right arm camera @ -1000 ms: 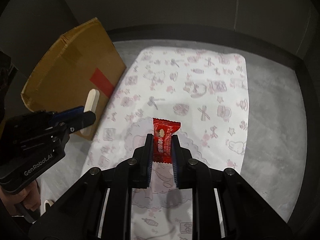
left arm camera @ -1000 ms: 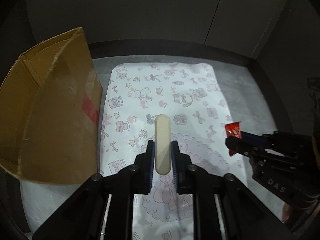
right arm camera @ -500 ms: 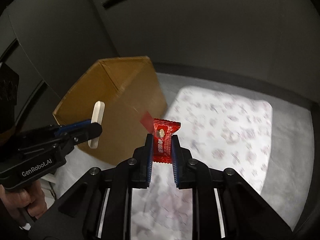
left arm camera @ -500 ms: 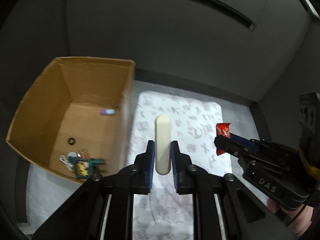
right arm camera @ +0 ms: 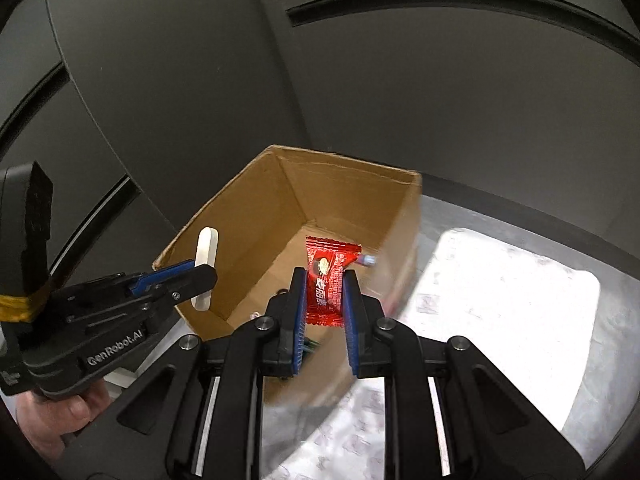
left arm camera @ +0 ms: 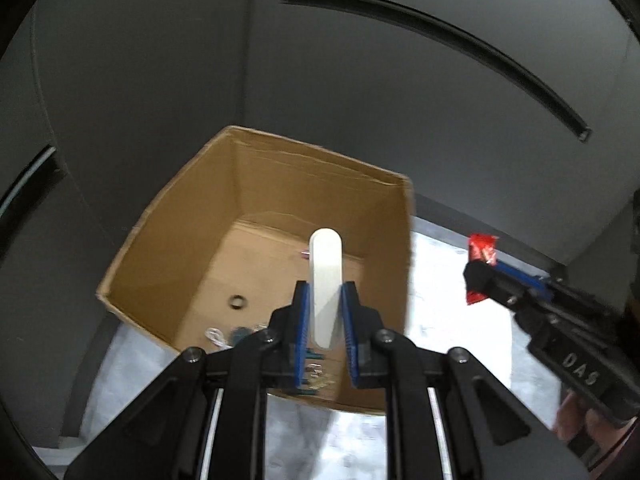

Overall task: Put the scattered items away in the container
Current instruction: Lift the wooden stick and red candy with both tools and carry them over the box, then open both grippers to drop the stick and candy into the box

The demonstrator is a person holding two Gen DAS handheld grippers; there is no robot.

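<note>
An open cardboard box (left arm camera: 168, 248) (right arm camera: 344, 184) stands on the table's left side. Over its opening my left gripper (left arm camera: 325, 320) is shut on a white oblong stick (left arm camera: 326, 276), upright between the blue pads. From the right wrist view that stick (right arm camera: 206, 258) shows above the box's near-left corner. My right gripper (right arm camera: 324, 300) is shut on a red candy wrapper (right arm camera: 326, 280), held above the box's right half. The left wrist view catches the same wrapper (left arm camera: 480, 260) just right of the box wall. Small items lie on the box floor (left arm camera: 240, 302).
A white patterned mat (right arm camera: 500, 280) covers the grey tabletop right of the box. Dark wall panels rise close behind the box. A hand (right arm camera: 56, 420) grips the left tool's handle, and fingers (left arm camera: 576, 424) hold the right one.
Both grippers rose from the mat and swung left toward the box, keeping their loads. The stick now hangs over the box opening, the wrapper over its right side.
</note>
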